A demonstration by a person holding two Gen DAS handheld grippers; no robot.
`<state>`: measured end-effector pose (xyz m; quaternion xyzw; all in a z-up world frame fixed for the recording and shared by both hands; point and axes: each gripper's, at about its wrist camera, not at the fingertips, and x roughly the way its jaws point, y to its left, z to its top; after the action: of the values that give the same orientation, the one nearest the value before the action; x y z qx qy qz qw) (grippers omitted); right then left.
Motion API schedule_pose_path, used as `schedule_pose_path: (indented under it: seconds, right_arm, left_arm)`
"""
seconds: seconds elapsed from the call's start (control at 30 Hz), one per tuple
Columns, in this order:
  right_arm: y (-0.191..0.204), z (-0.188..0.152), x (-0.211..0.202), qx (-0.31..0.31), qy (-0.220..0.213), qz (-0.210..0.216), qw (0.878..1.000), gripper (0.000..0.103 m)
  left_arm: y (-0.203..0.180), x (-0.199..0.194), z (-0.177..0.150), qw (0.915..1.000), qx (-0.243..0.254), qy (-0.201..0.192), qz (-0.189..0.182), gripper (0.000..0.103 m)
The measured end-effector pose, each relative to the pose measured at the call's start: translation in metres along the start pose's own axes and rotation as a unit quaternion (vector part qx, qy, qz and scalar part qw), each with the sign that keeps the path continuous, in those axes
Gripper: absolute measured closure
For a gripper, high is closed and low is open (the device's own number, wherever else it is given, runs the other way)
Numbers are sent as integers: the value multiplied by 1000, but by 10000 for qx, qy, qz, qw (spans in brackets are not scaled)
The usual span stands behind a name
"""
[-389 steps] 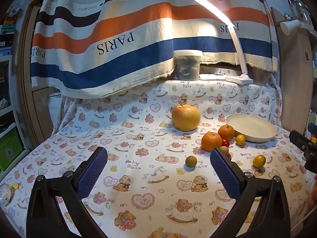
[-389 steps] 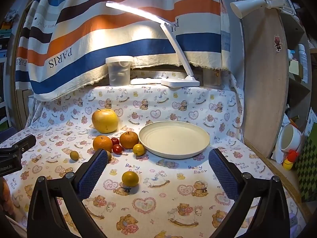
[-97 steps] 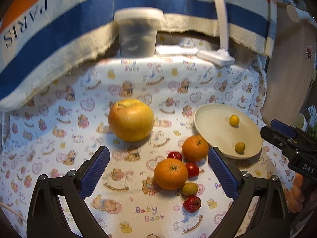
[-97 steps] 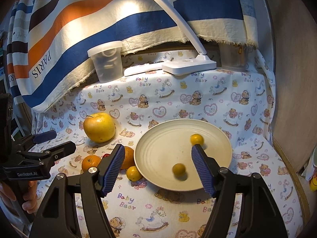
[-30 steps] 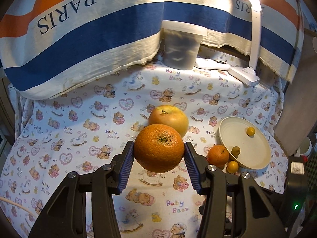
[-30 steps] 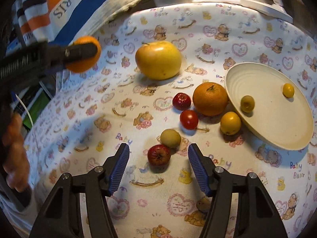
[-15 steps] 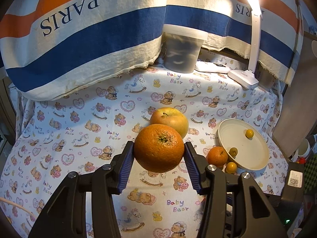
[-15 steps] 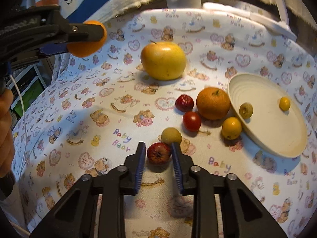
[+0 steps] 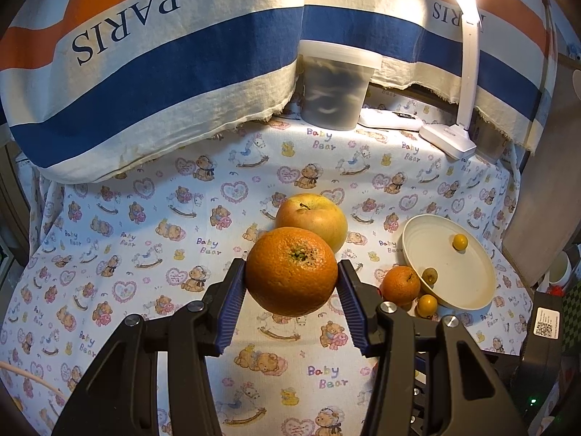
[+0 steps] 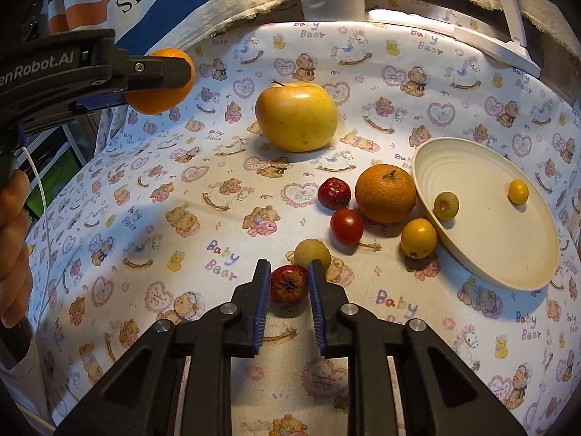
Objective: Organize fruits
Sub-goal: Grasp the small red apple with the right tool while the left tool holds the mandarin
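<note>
- Orange fruit (image 9: 291,270) sits clamped in the left gripper (image 9: 291,292), lifted above the cloth (image 9: 145,218).
- Red fruit (image 10: 288,284), on the cloth beside the plate (image 10: 508,269), is pinched by the right gripper (image 10: 289,292).

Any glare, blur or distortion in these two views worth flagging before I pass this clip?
Left wrist view: the lit white desk lamp blows out at top right, fisheye bends the striped cloth, and the large orange in the left tongs stays sharp. Right wrist view: evenly lit, soft shadows under the fruit, and the small dark red fruit between the right tongs is crisp.
</note>
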<state>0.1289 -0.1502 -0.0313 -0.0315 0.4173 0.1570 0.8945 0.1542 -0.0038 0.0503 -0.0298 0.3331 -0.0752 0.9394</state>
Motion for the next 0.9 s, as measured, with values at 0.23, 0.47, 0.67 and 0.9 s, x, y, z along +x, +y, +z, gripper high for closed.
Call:
schedule_pose_path:
  seconds: [0.23, 0.47, 0.67, 0.9]
  right_arm:
    - [2, 3, 1, -77, 144, -11, 9999, 82]
    - [1, -6, 10, 30, 371, 71, 9993, 74]
    - [2, -7, 7, -43, 121, -91, 9999, 76]
    - [-3, 1, -27, -173, -546, -231, 9981, 76]
  left_arm:
    - [0, 1, 0, 10000, 3, 3, 7, 54]
    - [0, 1, -1, 10000, 9, -1, -2, 54]
    - [0, 0, -1, 10000, 18, -16, -12, 54]
    - [-1, -6, -1, 9996, 97, -235, -83, 54]
